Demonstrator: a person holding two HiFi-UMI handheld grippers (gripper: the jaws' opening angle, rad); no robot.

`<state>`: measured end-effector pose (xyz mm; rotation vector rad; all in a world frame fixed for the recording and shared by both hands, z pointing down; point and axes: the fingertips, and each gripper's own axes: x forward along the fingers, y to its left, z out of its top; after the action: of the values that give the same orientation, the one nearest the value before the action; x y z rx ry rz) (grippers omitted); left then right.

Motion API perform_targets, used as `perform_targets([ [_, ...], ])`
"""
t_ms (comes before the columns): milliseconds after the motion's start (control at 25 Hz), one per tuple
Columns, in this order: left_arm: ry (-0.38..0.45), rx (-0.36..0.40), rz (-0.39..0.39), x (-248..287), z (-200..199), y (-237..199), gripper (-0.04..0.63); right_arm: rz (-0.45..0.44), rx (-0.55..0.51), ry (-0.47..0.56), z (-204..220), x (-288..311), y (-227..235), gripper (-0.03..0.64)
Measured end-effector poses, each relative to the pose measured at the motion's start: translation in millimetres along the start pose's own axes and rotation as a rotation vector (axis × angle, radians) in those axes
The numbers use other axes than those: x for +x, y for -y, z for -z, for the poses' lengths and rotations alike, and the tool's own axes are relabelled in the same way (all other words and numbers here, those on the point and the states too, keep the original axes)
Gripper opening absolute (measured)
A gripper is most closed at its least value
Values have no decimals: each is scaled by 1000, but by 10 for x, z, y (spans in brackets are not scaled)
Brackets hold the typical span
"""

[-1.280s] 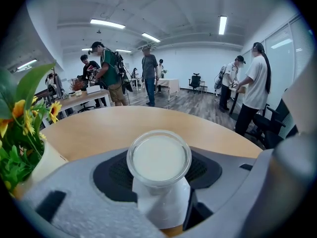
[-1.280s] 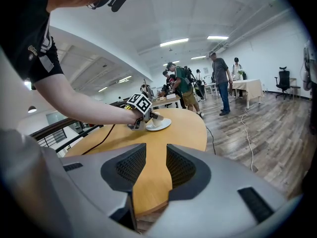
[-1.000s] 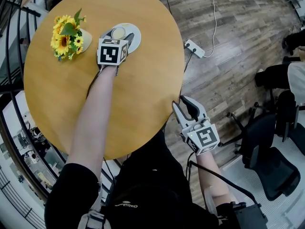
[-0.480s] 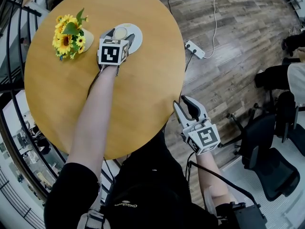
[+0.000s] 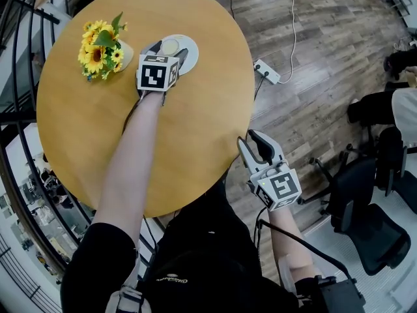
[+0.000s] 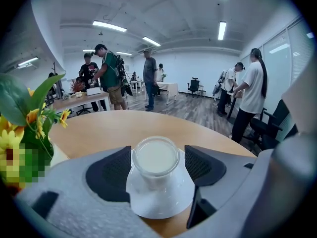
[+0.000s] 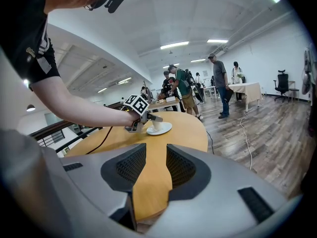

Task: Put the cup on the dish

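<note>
Item: clear glass cup, milky contents, standing upright at the centre of a white dish.
Location: round wooden tabletop, far side, near a vase of sunflowers.
Left gripper: released; jaws have just been opening, one either side of the cup, pads clear of the glass.
Right gripper: jaws parted, empty, held off the tabletop's near edge above the wood floor.

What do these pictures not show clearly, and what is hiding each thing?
- Head view: the left claw, whose jaws have just been opening round the cup, covers the dish's near side.
- Left claw view: the flowers are cut by the left edge.
- Right claw view: cup and dish are too small to show detail.
</note>
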<state>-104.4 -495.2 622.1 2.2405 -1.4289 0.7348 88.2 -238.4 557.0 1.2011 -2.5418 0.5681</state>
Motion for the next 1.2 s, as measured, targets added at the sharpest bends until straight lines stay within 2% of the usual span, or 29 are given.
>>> perform_targets([
  [320,21,2,10,-282,-83,59,327,1,-26,25,-169,-61,-134,127],
  [440,46,14,15,-489,-182,149,277,4,-36,45,-277,-120,-190,127],
  [560,85,19,15,-745,-290,244,201,3,-51,67,-399,-185,-274,127],
  [760,161,28,32,-1248,-488,469,127,7,-71,114,-628,-314,-427,127],
  [1200,344,68,113,-2631,-724,1119,77,5,-118,238,-1190,-776,-904,127],
])
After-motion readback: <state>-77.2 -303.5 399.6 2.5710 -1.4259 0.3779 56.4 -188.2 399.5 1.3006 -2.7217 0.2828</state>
